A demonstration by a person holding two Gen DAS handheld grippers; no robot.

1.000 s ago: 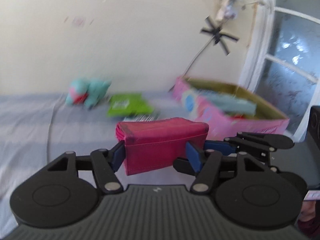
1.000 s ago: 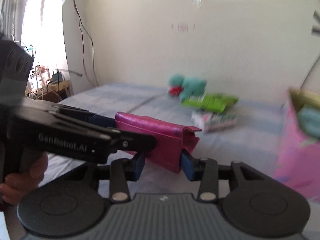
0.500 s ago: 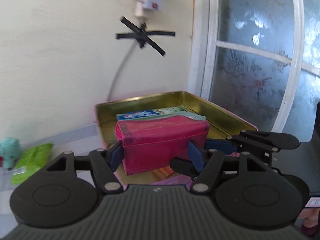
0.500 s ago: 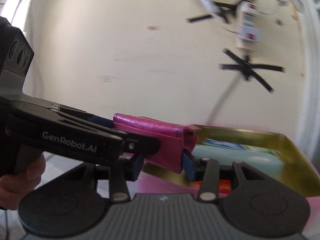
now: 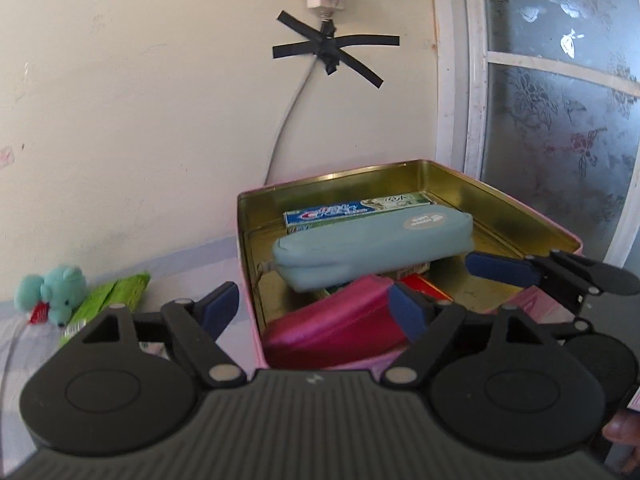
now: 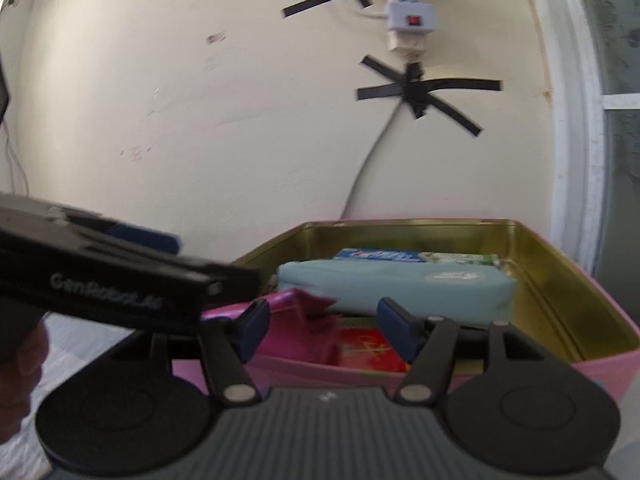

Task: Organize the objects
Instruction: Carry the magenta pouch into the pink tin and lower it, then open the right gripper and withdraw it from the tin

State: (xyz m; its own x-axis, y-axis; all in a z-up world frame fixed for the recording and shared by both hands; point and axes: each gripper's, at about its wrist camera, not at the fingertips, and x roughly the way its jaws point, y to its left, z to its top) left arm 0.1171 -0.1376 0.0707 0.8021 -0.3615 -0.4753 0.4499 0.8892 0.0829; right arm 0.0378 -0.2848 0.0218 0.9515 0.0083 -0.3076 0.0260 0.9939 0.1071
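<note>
1. Far off to the left of my left hand-held gripper [image 5: 310,312], a teal plush bear [image 5: 52,294] and a green packet [image 5: 110,298] lie on the bed [image 5: 16,344] against the wall; I judge they are waiting their turn to be sorted.
2. My left hand-held gripper is spread wide and holds nothing. Its left pad is outside the tin's wall, its right pad over the pink wallet [image 5: 332,328].
3. The wallet lies tilted just ahead of it, inside the near corner of the tin box [image 5: 528,216], one end propped up under the light-blue pouch [image 5: 372,248]. It looks dropped in, not laid flat.
4. Behind the pouch, a toothpaste carton [image 5: 356,210] lies along the tin's far wall, probably to leave the middle free.
5. My right hand-held gripper [image 6: 326,330] is also well open and empty, hovering over the tin's near wall with the wallet's flap by its left pad and a red packet [image 6: 368,350] beyond and below, between the pads.
</note>
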